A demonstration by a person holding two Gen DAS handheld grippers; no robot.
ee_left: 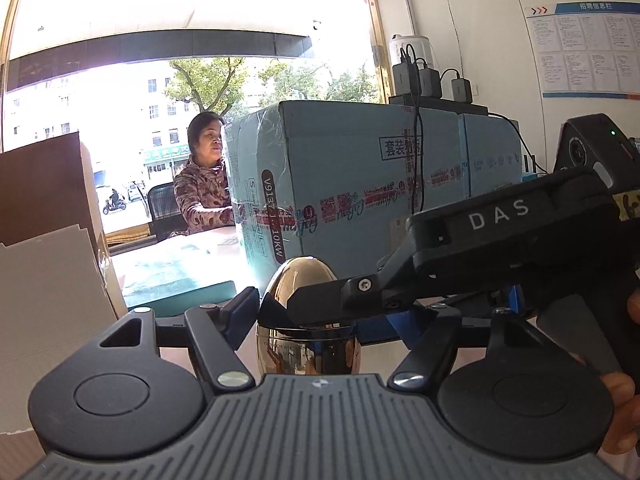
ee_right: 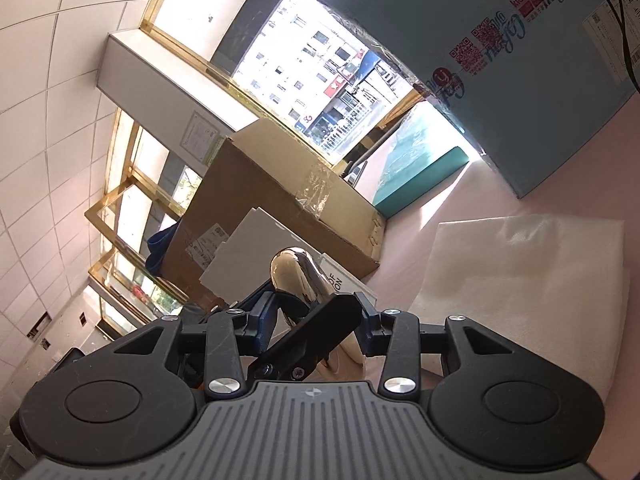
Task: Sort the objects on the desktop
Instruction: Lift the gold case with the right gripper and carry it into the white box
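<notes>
A shiny gold egg-shaped metal container stands between the fingers of the left gripper, whose jaws stand about as wide as its body; whether they press it cannot be told. The right gripper comes in from the right across the egg's seam, one finger lying against the gold shell. In the right wrist view the right gripper has its jaws closed in around the egg above a pale pink tabletop, with a white folded cloth beside it.

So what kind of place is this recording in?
Probably a street-front office or shop: a notice board on the wall, stacked shipping boxes on the desk, and a big window facing the street.
</notes>
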